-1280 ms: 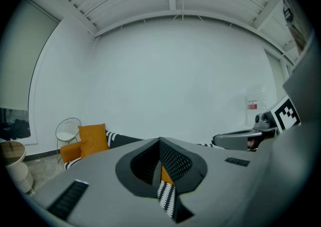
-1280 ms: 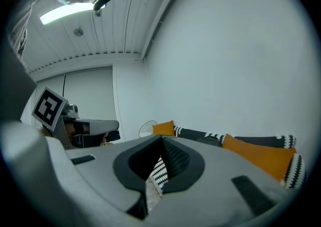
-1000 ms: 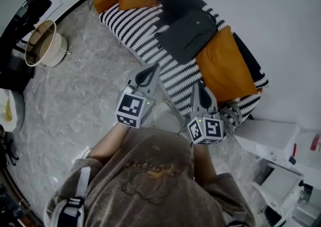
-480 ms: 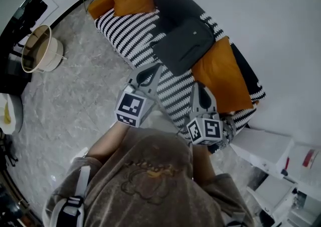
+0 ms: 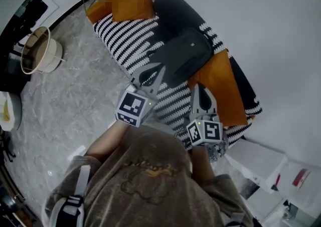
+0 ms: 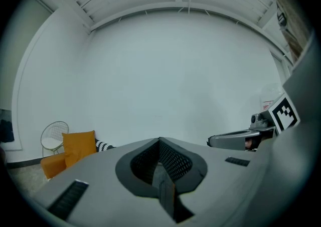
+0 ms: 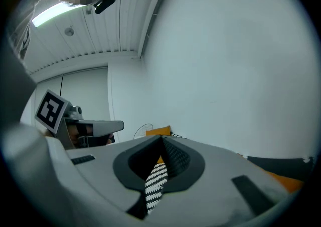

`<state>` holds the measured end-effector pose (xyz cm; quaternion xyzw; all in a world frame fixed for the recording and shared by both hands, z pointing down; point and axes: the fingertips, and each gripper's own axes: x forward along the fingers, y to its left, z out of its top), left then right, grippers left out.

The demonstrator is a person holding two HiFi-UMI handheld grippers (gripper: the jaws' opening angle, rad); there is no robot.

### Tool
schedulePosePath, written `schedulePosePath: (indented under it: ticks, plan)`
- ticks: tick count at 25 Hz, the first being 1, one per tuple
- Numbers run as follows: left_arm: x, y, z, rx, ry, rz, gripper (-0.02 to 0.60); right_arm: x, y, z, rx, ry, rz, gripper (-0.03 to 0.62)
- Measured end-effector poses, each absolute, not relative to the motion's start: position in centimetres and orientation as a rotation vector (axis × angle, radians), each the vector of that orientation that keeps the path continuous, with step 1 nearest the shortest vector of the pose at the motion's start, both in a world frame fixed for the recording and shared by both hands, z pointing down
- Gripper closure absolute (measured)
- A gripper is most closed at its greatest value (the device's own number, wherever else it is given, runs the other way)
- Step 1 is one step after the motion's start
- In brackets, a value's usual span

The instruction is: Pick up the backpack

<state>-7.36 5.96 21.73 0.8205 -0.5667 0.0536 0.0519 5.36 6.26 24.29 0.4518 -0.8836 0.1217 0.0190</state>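
Backpack: a dark grey backpack [image 5: 184, 54] is lying flat on the sofa [image 5: 125, 38], between two orange cushions and just beyond the tips of both grippers.
Sofa: it is wearing a black-and-white striped cover and standing against a white wall [image 5: 261, 15].
Cushions: one cushion [image 5: 220, 88] is resting against the backpack's right side. The other [image 5: 133, 10] is sitting at the sofa's far end, apart from the backpack.
Left gripper: the left gripper [image 5: 159, 69] is hovering over the sofa's front edge and pointing at the backpack's near corner. Its jaws are pressing together with nothing between them.
Right gripper: the right gripper [image 5: 199, 87] is hovering beside the left one, over the striped seat near the right cushion. Its jaws are likewise closed and empty, and only striped fabric is showing behind them in its own view.
Person: a person in a brown top [image 5: 150, 181] is holding both grippers out side by side.
Floor: a round basket [image 5: 37, 50] is standing on the grey marble floor [image 5: 75, 100], well apart from the sofa.
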Motion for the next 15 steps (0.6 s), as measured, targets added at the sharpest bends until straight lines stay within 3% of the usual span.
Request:
schedulePosePath:
  ticks: [15]
  plan:
    - [-5.4,-3.3,22.0,2.637,-1.523,0.196,0.58,6.8,-1.5,24.3,1.64,-2.656,0.407,0.589]
